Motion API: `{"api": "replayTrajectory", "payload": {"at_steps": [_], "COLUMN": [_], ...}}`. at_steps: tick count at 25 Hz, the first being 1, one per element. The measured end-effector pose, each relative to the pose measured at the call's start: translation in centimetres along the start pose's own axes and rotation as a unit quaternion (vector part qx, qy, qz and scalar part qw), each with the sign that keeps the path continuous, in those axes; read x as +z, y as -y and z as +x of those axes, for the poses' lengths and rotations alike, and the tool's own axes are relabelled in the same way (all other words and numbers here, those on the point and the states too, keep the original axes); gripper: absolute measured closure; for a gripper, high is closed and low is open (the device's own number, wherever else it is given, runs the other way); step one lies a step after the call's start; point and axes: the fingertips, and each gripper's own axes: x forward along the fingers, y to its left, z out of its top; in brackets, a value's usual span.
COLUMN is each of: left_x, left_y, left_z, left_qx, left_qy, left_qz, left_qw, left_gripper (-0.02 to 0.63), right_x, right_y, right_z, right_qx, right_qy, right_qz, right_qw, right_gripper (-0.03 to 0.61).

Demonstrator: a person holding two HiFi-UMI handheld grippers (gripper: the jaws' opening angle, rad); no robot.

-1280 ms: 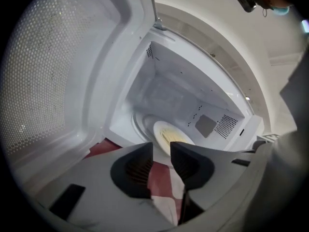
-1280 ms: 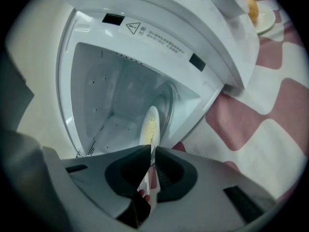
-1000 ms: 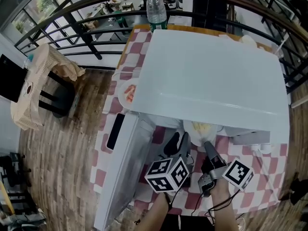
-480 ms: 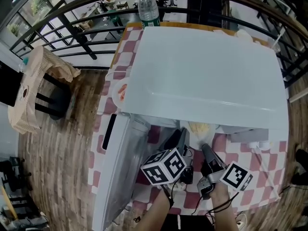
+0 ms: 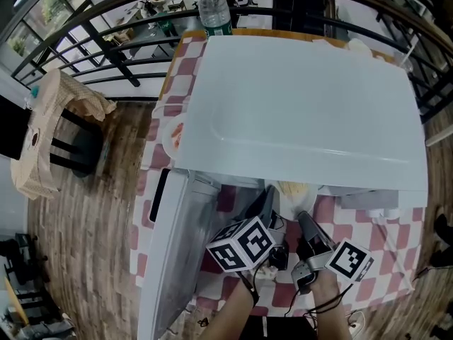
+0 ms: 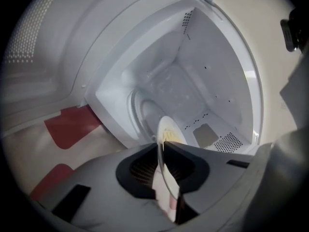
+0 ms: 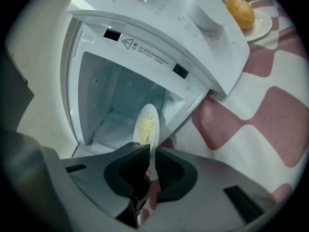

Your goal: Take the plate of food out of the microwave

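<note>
Off to the left a cloth-draped chair (image 5: 64,133) stands on the floorboards, and a water bottle (image 5: 213,9) sits behind the white microwave (image 5: 304,98), whose top hides most of the cavity while its open door (image 5: 173,246) hangs out leftward over the checked tablecloth (image 5: 368,261). At the cavity mouth the left gripper (image 5: 267,202) (image 6: 161,149) pinches one rim of the plate of food (image 5: 294,188) (image 6: 169,132) (image 7: 146,124); the right gripper (image 5: 306,222) (image 7: 152,151) clamps the other rim narrowly, an orange (image 7: 240,12) beyond. The left jaws, wide a moment ago, have just closed on the rim; the plate hasn't moved.
</note>
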Motion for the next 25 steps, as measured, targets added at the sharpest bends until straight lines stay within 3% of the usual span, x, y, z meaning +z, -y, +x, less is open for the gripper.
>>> {"api": "replayTrajectory", "payload": {"at_steps": [12,18,25], "left_x": [0.1,0.2,0.1], "left_y": [-0.2,-0.4,-0.5], "left_z": [-0.1,-0.3,-0.5], "left_qx": [-0.002,-0.001,-0.005], "left_qy": [0.001,0.001,-0.006], "left_qz": [-0.020,-0.020,-0.020], "left_qw": [0.9998,0.9998,0.9998], "left_gripper": [0.569,0.569,0.569], "right_x": [0.0,-0.5,-0.3], "right_y": [0.5,2.7,2.5], "right_z": [-0.1,-1.2,-0.7], "right_qx": [-0.029,-0.109,-0.104], "right_qy": [0.018,0.021,0.030], "right_qz": [0.018,0.063,0.059], "right_qw": [0.999,0.992,0.992], "right_gripper": [0.507,0.506,0.535]}}
